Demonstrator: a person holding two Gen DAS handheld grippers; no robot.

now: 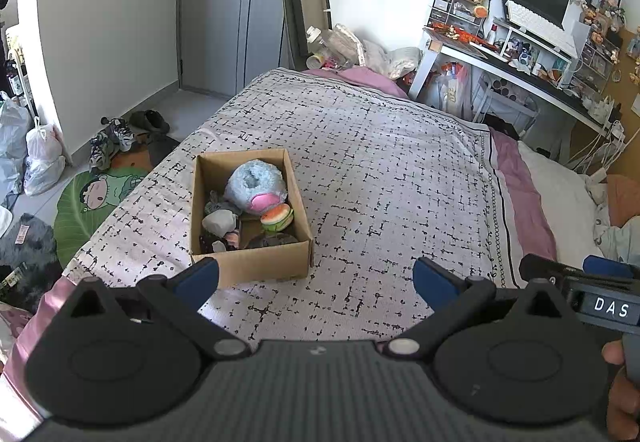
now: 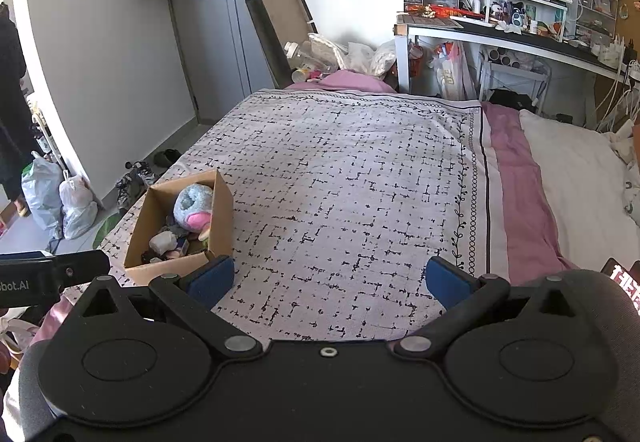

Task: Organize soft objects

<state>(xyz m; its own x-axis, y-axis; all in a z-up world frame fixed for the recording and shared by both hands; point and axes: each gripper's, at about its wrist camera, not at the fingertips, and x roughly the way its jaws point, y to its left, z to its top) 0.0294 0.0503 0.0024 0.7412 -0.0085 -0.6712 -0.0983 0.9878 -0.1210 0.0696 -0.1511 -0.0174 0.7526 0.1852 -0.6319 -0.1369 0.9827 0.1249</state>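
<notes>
A brown cardboard box (image 1: 208, 181) stands on the bed's patterned blanket, near its left edge; it also shows in the right wrist view (image 2: 222, 217). Inside lie a blue and pink plush (image 1: 256, 187), a burger-like plush (image 1: 277, 217), a grey soft toy (image 1: 219, 222) and several small dark soft items. My left gripper (image 1: 316, 280) is open and empty, just in front of the box. My right gripper (image 2: 330, 282) is open and empty, to the right of the box, above bare blanket. The right gripper's body also shows at the right edge of the left wrist view (image 1: 588, 282).
The blanket (image 2: 340, 181) covers most of the bed; a pink sheet and a white pillow (image 2: 572, 169) lie at right. A cluttered desk (image 2: 500, 29) stands beyond. Shoes (image 1: 112, 139), plastic bags (image 1: 40, 157) and a green mat (image 1: 92, 201) lie on the floor at left.
</notes>
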